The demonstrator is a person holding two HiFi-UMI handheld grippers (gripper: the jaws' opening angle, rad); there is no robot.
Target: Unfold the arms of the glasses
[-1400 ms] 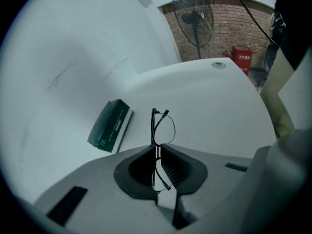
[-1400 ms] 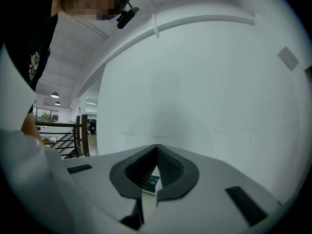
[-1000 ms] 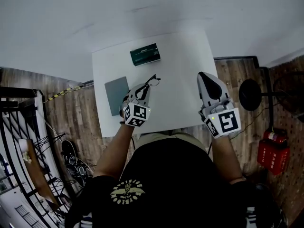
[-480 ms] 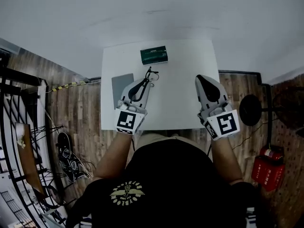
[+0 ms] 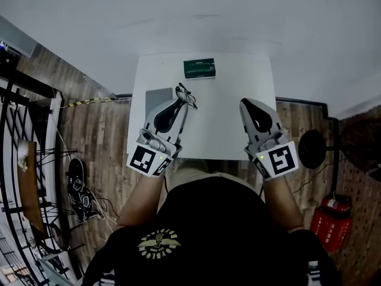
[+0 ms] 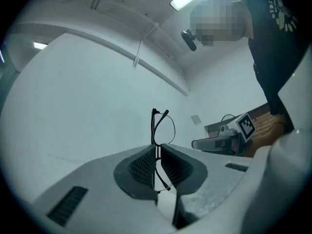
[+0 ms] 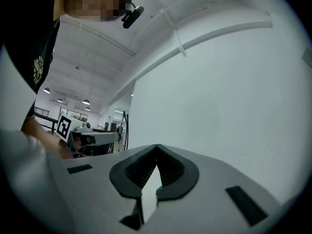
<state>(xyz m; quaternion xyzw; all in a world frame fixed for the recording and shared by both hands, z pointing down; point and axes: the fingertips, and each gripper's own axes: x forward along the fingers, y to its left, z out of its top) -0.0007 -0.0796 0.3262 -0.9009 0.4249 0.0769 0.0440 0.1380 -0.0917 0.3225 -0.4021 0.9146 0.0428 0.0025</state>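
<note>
Left tool (image 6: pixel 158 150) first: its jaws are clamped tight on the glasses (image 6: pixel 160 126), the thin dark frame pinched edge-on between the ribbed pads, with one lens rim poking out beyond the tips. That's a grip on the front of the frame, and it looks deliberate, as it leaves the arms clear of the pads so they can swing. From here the arms look folded against the frame, though they're too thin to be sure.

Only wall shows behind the glasses in the left gripper view, so I judge they're up in the air and off the tabletop (image 5: pixel 232 88). From the head view they sit over its left half, just past the grey mat (image 5: pixel 152 96) and short of the green box (image 5: pixel 199 68) at the far edge. Holding them up gives room underneath for an arm to open out.

Over to the right tool (image 7: pixel 156 149): jaws pressed together, nothing between them. It hangs over the right side of the tabletop, well apart from the glasses, roughly alongside its partner. It's the free one, so the unfolding should fall to it. It'll need to close in and catch an arm tip, which is a fine, slippery target.
</note>
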